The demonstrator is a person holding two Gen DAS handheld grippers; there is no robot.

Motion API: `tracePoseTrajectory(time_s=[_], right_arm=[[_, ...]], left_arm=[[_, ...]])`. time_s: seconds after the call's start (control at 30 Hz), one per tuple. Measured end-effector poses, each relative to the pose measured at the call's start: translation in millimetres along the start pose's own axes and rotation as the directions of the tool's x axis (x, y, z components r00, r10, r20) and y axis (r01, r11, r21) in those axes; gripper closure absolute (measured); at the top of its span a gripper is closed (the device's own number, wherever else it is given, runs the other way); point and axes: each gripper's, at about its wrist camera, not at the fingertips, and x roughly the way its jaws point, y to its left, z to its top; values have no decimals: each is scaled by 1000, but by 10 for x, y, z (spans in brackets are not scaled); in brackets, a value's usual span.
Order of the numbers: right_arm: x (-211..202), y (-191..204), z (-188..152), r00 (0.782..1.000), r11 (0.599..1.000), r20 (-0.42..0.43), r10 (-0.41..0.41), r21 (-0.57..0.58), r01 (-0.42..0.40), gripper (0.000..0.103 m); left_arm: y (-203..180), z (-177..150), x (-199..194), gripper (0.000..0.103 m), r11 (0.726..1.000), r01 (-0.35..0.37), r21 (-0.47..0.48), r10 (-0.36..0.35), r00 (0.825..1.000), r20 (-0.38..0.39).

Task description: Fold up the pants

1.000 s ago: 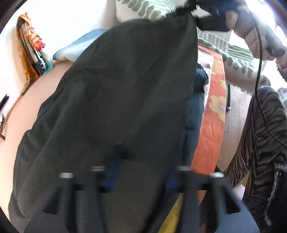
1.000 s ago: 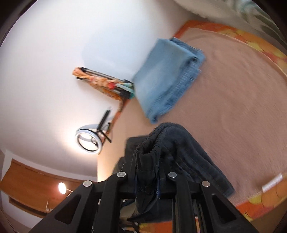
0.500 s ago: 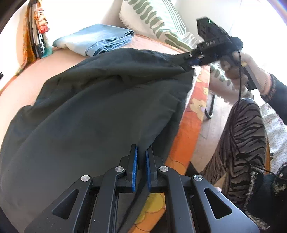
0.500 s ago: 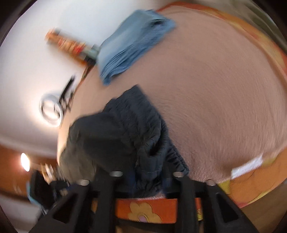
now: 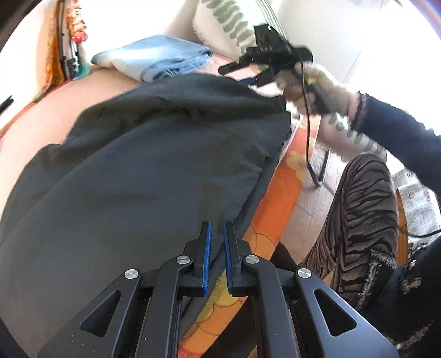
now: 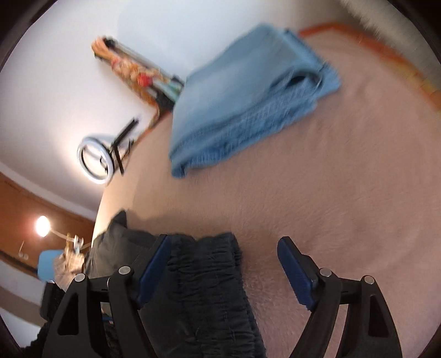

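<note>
The right claw [image 6: 223,264] has just been spread, releasing the dark grey cotton pants [image 5: 143,165] onto the pink bed [image 6: 330,179]; the left claw [image 5: 216,258] is pressed together on their edge, so one fold is judged laid.

We see folded blue jeans [image 6: 248,104] at one o'clock on the pink blanket [image 6: 344,170]. A ring light [image 6: 96,158] sits at nine o'clock, a leaf-patterned pillow [image 5: 228,24] at twelve.

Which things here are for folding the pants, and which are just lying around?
For the job:
dark pants
left gripper, shut on the pants' edge
right gripper, jaws have just been opening, waistband lying loose between them

Just lying about:
folded blue jeans
leaf-patterned pillow
ring light
</note>
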Motion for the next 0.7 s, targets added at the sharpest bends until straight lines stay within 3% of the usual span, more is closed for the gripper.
tracePoseTrajectory(time_s=[0.1,0.17,0.23,0.3,0.4,0.53,0.6,0.67,0.7], right_arm=[[8,-4,-30,998,998,-8,58,8,-58,20],[54,23,-73,997,997,-32,76,7,-76,33],[64,84,-133,995,996,-43,89,-13,-90,37],[53,145,-190,996,996,-47,77,-36,-79,37],[42,202,-248,997,997,-46,58,-44,-60,52],[-49,442,-330,999,992,-5,-41,-122,40,58],[-188,589,-320,990,979,61,-125,-152,133,59],[-351,736,-271,973,962,140,-182,-180,206,60],[-480,850,-214,952,936,198,-234,-217,276,61]], left_arm=[[79,-22,-158,96,999,-37,-23,38,999,32],[215,-44,-224,96,997,-54,-57,57,997,46],[383,-78,-276,96,992,-70,-108,77,995,57],[478,-105,-274,96,987,-87,-137,95,994,57],[597,-162,-257,96,981,-97,-169,106,993,46],[588,-177,-217,96,984,-83,-157,90,995,39],[541,-165,-178,94,987,-76,-145,82,996,34],[516,-146,-167,76,990,-67,-125,71,997,28],[486,-129,-154,73,992,-61,-112,64,998,24]])
